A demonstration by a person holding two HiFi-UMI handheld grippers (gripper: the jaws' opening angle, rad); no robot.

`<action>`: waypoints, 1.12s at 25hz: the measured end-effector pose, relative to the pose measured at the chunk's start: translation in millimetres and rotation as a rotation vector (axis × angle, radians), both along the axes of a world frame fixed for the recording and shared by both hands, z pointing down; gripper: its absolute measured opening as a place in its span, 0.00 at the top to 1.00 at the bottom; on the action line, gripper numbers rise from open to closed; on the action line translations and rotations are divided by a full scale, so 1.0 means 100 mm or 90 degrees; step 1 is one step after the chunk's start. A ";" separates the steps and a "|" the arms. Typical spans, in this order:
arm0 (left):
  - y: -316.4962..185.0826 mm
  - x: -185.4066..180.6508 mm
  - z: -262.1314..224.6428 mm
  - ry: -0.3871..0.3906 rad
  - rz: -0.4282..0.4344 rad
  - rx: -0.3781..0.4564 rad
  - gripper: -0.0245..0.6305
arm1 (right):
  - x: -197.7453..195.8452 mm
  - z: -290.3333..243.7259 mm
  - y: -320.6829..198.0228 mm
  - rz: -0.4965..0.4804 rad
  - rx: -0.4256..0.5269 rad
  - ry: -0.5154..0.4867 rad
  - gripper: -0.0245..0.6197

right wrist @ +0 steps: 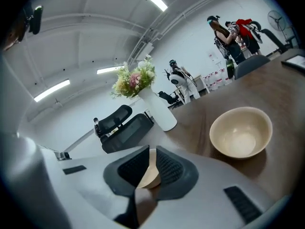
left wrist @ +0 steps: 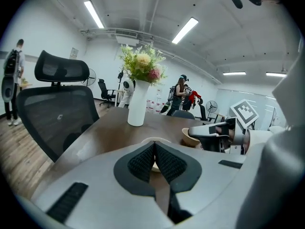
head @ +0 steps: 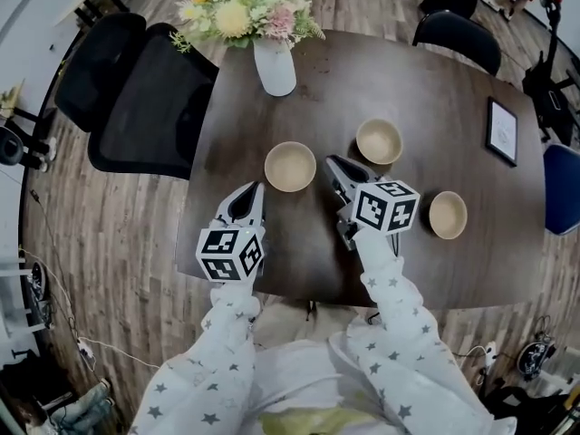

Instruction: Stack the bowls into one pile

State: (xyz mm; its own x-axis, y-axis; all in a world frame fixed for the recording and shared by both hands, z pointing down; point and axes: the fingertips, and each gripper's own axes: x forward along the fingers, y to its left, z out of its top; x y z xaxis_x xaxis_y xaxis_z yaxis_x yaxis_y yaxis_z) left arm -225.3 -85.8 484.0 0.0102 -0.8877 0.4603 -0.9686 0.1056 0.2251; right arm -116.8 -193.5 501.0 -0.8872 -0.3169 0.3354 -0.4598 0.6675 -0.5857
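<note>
Close in, two star-printed sleeves reach over the near edge of the dark wood surface, each bearing a gripper. The left gripper hangs at 8 o'clock with its pads pressed tip to tip, gripping nothing. The right gripper sits near the middle, narrowed to a slit through which a bit of cream bowl shows.

Three cream bowls rest apart, each with its inside bare. The right bowl lies at 4 o'clock, nearest the edge. The left bowl lies at 9 o'clock between the two grippers, just beside the right gripper's tip. The far bowl sits at 12 o'clock. Bare wood separates all three.

A white vase holding flowers stands farther off at 11 o'clock, close to the far edge. A dark frame lies flat at 2 o'clock, with open wood between it and the far bowl.

Off the surface, black mesh chairs stand at 10 o'clock on the plank floor. A dark chair sits at 1 o'clock and a blue chair at 3 o'clock. Strip lights line the ceiling, and people stand at the room's far end.
</note>
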 end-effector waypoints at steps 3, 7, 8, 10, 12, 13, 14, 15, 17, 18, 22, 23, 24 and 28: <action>0.01 -0.06 0.12 0.015 -0.011 -0.013 0.93 | -0.12 0.18 0.02 -0.010 -0.020 0.025 0.88; -0.02 -0.12 0.24 0.028 -0.022 -0.024 0.93 | -0.25 0.35 0.00 -0.015 -0.038 0.047 0.78; -0.02 -0.12 0.27 0.030 -0.022 -0.027 0.93 | -0.28 0.39 0.00 -0.016 -0.041 0.053 0.76; -0.02 -0.13 0.32 0.035 -0.024 -0.031 0.93 | -0.32 0.46 0.00 -0.018 -0.043 0.067 0.74; -0.01 -0.15 0.36 0.040 -0.027 -0.035 0.93 | -0.36 0.52 0.01 -0.022 -0.045 0.081 0.73; -0.01 -0.15 0.38 0.042 -0.028 -0.037 0.92 | -0.39 0.56 0.01 -0.023 -0.047 0.087 0.73; 0.00 -0.15 0.40 0.045 -0.029 -0.040 0.93 | -0.40 0.59 0.01 -0.022 -0.050 0.093 0.73; 0.00 -0.15 0.42 0.047 -0.028 -0.042 0.93 | -0.42 0.62 0.01 -0.021 -0.052 0.098 0.73; 0.00 -0.15 0.45 0.050 -0.027 -0.046 0.93 | -0.44 0.67 0.01 -0.021 -0.058 0.107 0.73; 0.00 -0.15 0.46 0.051 -0.027 -0.047 0.93 | -0.45 0.69 0.01 -0.021 -0.061 0.113 0.73; 0.01 -0.15 0.48 0.056 -0.027 -0.050 0.93 | -0.46 0.76 -0.01 -0.021 -0.065 0.140 0.75; 0.01 -0.16 0.49 0.057 -0.027 -0.050 0.92 | -0.48 0.77 -0.01 -0.022 -0.065 0.146 0.76; 0.01 -0.17 0.49 0.057 -0.028 -0.050 0.93 | -0.49 0.78 -0.02 -0.023 -0.066 0.152 0.79; 0.02 -0.20 0.48 0.058 -0.032 -0.050 0.93 | -0.52 0.78 -0.03 -0.013 -0.069 0.157 0.86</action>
State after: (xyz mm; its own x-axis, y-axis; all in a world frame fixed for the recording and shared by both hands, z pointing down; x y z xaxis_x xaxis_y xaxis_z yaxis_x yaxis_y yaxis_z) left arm -245.7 -83.6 532.0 0.0117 -0.8495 0.5274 -0.9373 0.1745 0.3018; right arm -168.5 -197.0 578.7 -0.7800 -0.2504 0.5734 -0.5847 0.6179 -0.5256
